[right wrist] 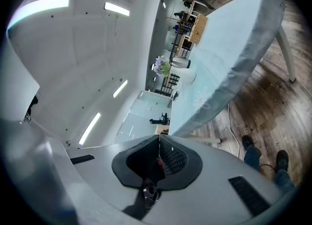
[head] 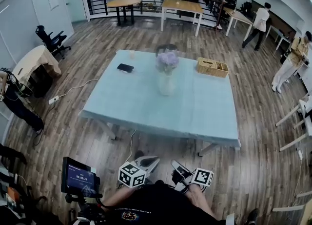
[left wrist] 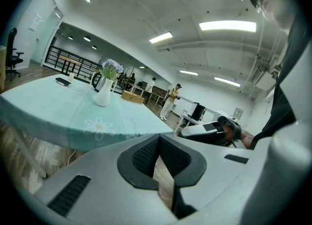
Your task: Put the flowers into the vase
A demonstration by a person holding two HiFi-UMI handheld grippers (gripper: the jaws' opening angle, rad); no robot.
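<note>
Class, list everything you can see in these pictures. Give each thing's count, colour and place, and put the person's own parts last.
table: one, pale blue cloth, middle of the room
vase: one, white, centre of the table
flowers: one bunch, purple, standing in the vase
dark pot: one, black, behind the vase, kind unclear
phone: one, black, far left part of the table
basket: one, tan wicker, far right part of the table
office chair: one, black, by the left wall
screen: one, dark and lit, on the person's near left
left claw: one, grey and black, shut, empty, short of the table
right claw: one, grey and black, shut, empty, short of the table
</note>
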